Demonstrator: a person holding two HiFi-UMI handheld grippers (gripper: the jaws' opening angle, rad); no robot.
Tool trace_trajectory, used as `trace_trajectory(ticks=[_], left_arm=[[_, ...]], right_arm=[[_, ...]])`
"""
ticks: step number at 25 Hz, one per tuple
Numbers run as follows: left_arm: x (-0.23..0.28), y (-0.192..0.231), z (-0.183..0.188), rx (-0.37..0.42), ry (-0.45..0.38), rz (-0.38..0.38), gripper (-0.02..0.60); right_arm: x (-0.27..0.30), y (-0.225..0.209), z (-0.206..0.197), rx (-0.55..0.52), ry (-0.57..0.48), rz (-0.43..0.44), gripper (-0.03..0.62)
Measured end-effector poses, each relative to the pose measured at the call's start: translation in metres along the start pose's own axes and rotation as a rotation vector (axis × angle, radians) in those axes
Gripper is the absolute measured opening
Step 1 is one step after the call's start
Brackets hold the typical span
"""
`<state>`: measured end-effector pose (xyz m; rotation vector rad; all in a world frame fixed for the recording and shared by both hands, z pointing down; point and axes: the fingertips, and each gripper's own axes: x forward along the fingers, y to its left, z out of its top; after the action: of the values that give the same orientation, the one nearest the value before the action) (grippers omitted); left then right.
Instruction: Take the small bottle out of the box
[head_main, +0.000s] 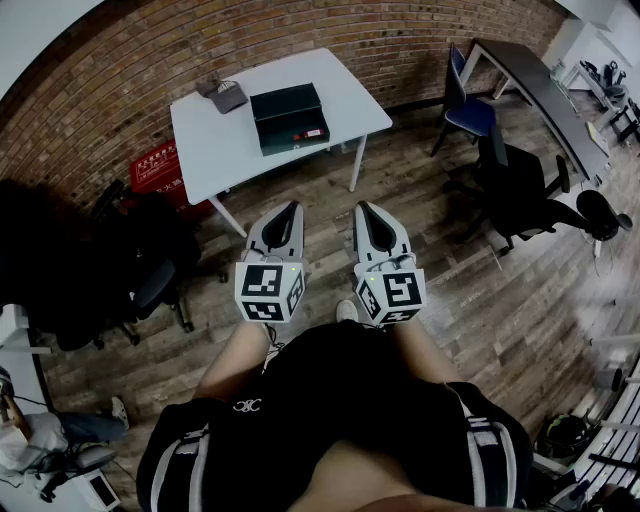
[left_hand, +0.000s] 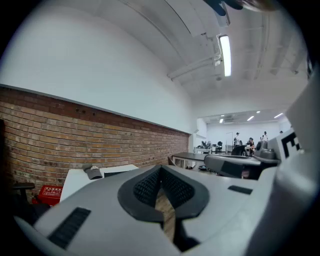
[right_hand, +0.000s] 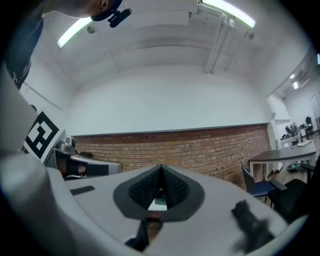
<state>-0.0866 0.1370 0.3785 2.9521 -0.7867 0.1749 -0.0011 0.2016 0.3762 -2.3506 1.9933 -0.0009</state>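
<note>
Box (head_main: 290, 117) on table (head_main: 335, 90), left claw (head_main: 294, 207), right claw (head_main: 361, 207) side by side, both closed, empty

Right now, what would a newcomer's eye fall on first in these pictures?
The left tongs and right tongs, both shut and empty, point side by side in the middle of the head view. Ahead of them a white table stands by the brick wall, with a dark box on it.

A white table (head_main: 352, 98) stands near a brick wall (head_main: 100, 90).
</note>
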Motion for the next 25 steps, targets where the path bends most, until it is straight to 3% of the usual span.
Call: trace_trajectory(ticks=[11, 25], left_arm=[[-0.003, -0.024, -0.010, 0.035, 0.024, -0.026, 0.012], [0.014, 0.001, -0.025, 0.009, 0.066, 0.004, 0.012]], right_arm=[[-0.024, -0.003, -0.009, 0.049, -0.001, -0.006, 0.029], [0.008, -0.003, -0.015, 0.099, 0.011, 0.047, 0.031]])
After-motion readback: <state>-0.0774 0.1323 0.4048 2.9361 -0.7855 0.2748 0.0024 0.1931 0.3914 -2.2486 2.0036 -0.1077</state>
